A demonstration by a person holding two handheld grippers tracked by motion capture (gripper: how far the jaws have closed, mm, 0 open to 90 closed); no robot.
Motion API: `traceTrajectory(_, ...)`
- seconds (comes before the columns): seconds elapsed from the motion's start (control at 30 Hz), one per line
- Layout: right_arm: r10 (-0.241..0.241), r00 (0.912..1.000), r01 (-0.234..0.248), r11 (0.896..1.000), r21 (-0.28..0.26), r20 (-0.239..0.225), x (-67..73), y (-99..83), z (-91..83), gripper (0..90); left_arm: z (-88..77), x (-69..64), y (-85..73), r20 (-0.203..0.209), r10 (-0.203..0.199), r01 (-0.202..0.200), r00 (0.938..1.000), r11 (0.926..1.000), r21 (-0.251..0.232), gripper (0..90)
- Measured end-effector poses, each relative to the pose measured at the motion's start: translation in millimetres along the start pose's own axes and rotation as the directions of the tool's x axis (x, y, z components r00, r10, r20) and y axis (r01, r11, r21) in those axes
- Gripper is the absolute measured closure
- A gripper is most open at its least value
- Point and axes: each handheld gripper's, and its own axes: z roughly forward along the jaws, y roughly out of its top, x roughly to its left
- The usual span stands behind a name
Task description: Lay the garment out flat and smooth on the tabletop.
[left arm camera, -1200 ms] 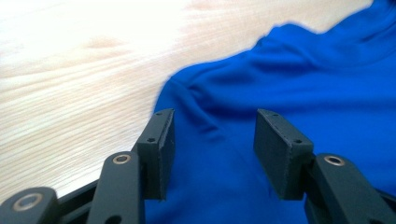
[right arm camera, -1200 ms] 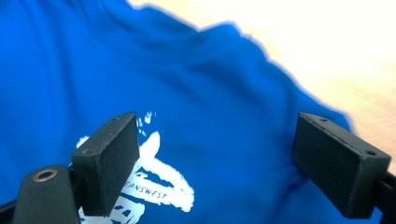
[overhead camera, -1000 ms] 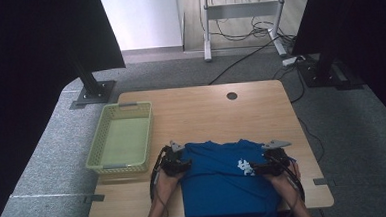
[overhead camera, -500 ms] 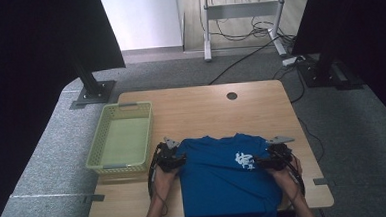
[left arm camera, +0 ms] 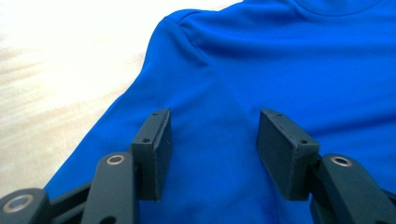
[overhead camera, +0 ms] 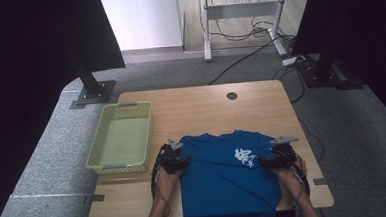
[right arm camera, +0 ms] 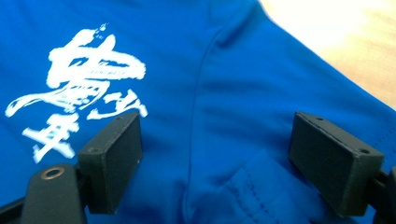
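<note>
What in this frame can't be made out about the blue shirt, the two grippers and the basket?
- Blue shirt: its lower part runs past the table's near edge, out of the high view's bottom.
- White print: characters too stylised to read; cut by the right gripper view's left edge.
- Left gripper and right gripper: jaws apart over the fabric; contact with it unclear.
- Green basket: contents, if any, too small in the high view.

A yellow-green basket (overhead camera: pixel 102 152) sits on the wooden table (overhead camera: pixel 206 110) — left side.

Bright, even light; close views overexposed, slightly blurred.
</note>
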Motion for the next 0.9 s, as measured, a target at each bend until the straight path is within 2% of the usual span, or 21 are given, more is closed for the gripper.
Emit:
traceTrajectory(0.07,0.004,1.0,-0.004,1.0,-0.016,-0.006,-4.0,3.9,4.9,17.0,2.1,2.5,3.0,-0.012,-0.002,0.002,0.9999,1.0,0.004,44.1)
traceTrajectory(0.13,0.027,0.9996,-0.027,0.999,-0.03,-0.008,-6.8,5.7,3.3,17.0,-2.5,1.0,2.6,-0.026,0.004,-0.004,0.9997,1.0,-0.005,43.4)
traceTrajectory(0.23,0.023,0.9997,-0.024,0.997,-0.068,-0.008,-4.3,3.3,-10.8,17.2,-12.0,-2.4,-3.5,0.0,0.0,0.0,1.0,0.9998,-0.019,42.4)
traceTrajectory(0.33,0.005,0.9998,-0.005,0.999,-0.039,-0.021,0.9,-1.2,-16.3,17.8,-10.1,-2.1,-9.3,0.007,0.007,-0.008,0.9999,0.9999,0.013,41.0)
traceTrajectory(0.4,-0.009,0.9999,0.009,1.0,0.002,-0.012,2.4,-4.3,-10.8,18.2,-8.2,1.8,-9.4,0.005,-0.006,0.006,1.0,1.0,-0.004,40.2)
traceTrajectory(0.43,-0.004,1.0,0.004,1.0,0.006,-0.005,1.8,-5.8,-6.3,17.4,-6.7,3.7,-7.6,0.0,-0.006,0.006,1.0,1.0,-0.001,40.6)
traceTrajectory(0.5,0.009,0.9999,-0.009,1.0,-0.028,0.012,-1.4,-4.8,-1.5,17.5,-2.6,8.6,-4.0,-0.002,-0.007,0.007,1.0,1.0,-0.003,39.9)
traceTrajectory(0.57,0.02,0.9996,-0.019,0.999,-0.042,0.022,-6.0,-1.6,3.1,17.5,1.0,15.1,-0.1,-0.011,-0.027,0.027,0.9996,0.9996,-0.004,40.3)
traceTrajectory(0.63,0.022,0.9996,-0.021,0.999,-0.045,0.016,-9.8,1.7,6.1,17.7,0.5,19.0,3.7,-0.015,-0.045,0.045,0.9989,0.999,-0.008,41.5)
traceTrajectory(0.67,0.026,0.9997,-0.026,0.999,-0.041,-0.001,-12.2,3.0,5.6,18.2,-3.2,19.7,4.6,-0.021,-0.052,0.051,0.9984,0.9983,-0.026,42.1)
traceTrajectory(0.7,0.04,0.9992,-0.04,0.998,-0.051,-0.009,-15.4,3.5,2.8,18.2,-7.8,20.0,4.8,-0.019,-0.057,0.056,0.9982,0.9973,-0.047,42.3)
traceTrajectory(0.77,0.065,0.9979,-0.064,0.994,-0.089,0.008,-22.3,2.8,-8.0,19.5,-14.1,19.8,4.0,-0.003,-0.057,0.057,0.9983,0.9966,-0.059,42.1)
traceTrajectory(0.9,0.117,0.9915,-0.109,0.986,-0.125,0.057,-37.2,2.4,-24.7,26.8,-8.1,19.2,-0.1,-0.001,-0.032,0.031,0.9995,0.9995,-0.005,40.5)
